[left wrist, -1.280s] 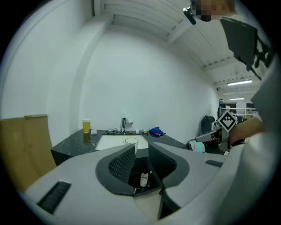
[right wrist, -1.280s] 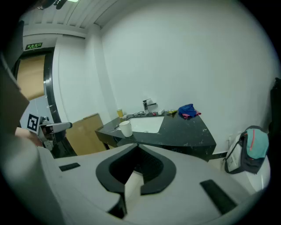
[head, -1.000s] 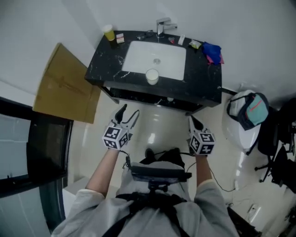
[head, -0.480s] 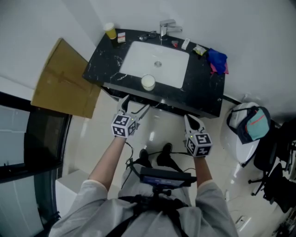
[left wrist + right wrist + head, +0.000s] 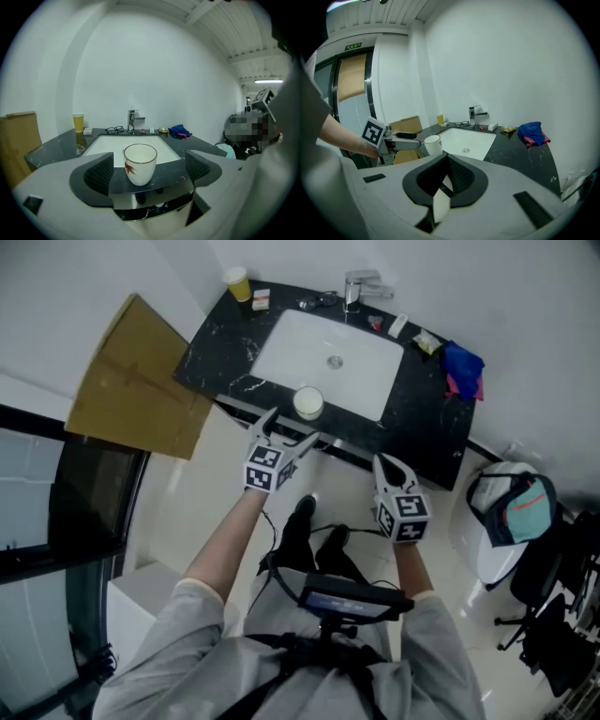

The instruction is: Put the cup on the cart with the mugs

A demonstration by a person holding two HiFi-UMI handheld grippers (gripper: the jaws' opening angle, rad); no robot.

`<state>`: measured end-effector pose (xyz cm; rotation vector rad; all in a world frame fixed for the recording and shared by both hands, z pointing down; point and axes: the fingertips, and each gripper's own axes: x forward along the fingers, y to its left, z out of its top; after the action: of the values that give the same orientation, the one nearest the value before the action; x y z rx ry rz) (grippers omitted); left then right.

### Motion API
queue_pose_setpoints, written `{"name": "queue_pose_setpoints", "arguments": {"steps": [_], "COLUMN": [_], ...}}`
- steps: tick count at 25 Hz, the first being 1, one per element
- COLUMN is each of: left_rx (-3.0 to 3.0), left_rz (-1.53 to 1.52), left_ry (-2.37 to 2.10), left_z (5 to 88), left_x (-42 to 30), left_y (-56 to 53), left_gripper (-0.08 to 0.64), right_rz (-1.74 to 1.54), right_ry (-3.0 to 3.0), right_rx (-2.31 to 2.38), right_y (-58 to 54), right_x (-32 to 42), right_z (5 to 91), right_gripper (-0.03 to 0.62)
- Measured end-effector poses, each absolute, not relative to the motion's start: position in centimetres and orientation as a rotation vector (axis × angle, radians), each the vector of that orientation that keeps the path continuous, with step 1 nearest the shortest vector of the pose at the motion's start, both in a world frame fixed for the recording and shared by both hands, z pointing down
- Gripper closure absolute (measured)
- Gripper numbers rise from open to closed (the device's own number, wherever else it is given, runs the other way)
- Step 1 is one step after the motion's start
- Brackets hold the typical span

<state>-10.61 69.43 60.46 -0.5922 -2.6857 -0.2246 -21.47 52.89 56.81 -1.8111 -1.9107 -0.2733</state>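
Left gripper (image 5: pixel 288 428) jaws opening wide, cup (image 5: pixel 139 164) at desk (image 5: pixel 61 145) edge framed between them, untouched: readied for grasp. Right gripper (image 5: pixel 385 465) jaws closed, empty, idle.

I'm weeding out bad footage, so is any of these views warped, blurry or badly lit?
Left gripper view: heavy fisheye with dark corners, yet the cup is sharp. Right gripper view: same bending, door frame curved. Head view: dim and soft; white sink stands out brightly.
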Motion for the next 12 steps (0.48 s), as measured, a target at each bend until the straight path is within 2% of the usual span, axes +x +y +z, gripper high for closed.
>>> {"name": "queue_pose_setpoints", "arguments": {"steps": [5,12], "left_rx": [-0.558,-0.538], "left_rz": [-0.254,-0.263], "left_ry": [-2.654,-2.652], "left_z": [62.2,64.5], "left_x": [-12.1,-14.3], "left_y": [70.8,72.8], "left_gripper": [0.094,0.094], "right_rz": [-0.222,-0.313], "right_ry": [-1.939,-1.938], "right_rx": [-1.739,-1.723], "right_y": [56.3,62.1], "right_x": [-22.9,-24.1], "right_z": [58.1,61.4], "right_gripper": [0.584,0.584]}}
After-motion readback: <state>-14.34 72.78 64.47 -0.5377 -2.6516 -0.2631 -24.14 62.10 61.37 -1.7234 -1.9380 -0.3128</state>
